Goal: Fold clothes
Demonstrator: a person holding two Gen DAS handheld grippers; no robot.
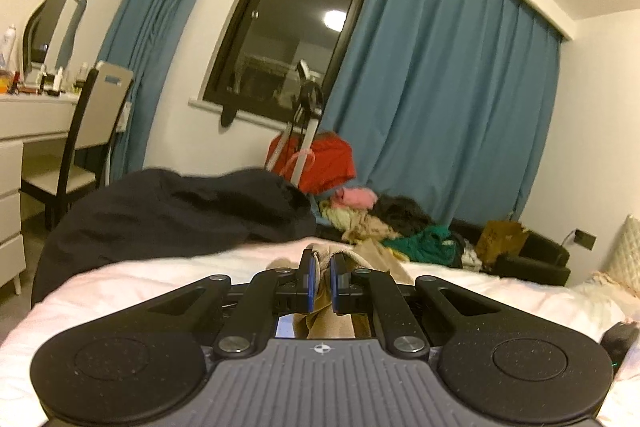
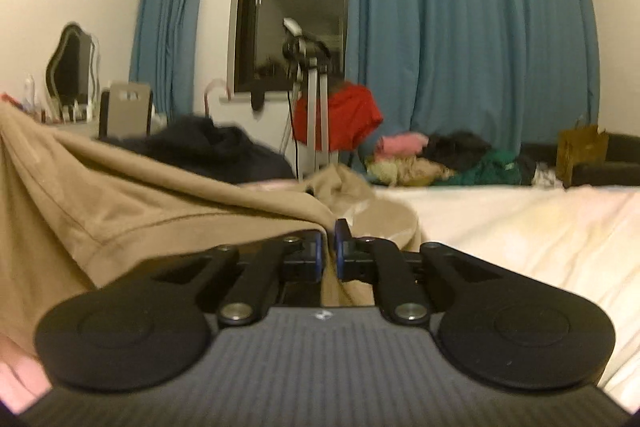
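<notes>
A tan garment (image 2: 120,203) lies over the white bed (image 2: 520,227), rising in a big fold toward the left of the right wrist view. My right gripper (image 2: 329,231) is shut on an edge of that tan cloth, which hangs down between its blue pads. In the left wrist view my left gripper (image 1: 321,263) is shut on another bunch of the tan garment (image 1: 320,311), which runs back between the fingers toward the camera. A dark navy garment (image 1: 180,211) lies heaped on the bed beyond it.
A pile of mixed clothes (image 1: 384,223) lies at the bed's far edge, near a red garment (image 1: 328,159) draped behind a tripod (image 2: 316,115). A chair (image 1: 84,131) and a dressing table (image 1: 32,123) stand left. Blue curtains (image 1: 448,99) flank a dark window (image 1: 292,31).
</notes>
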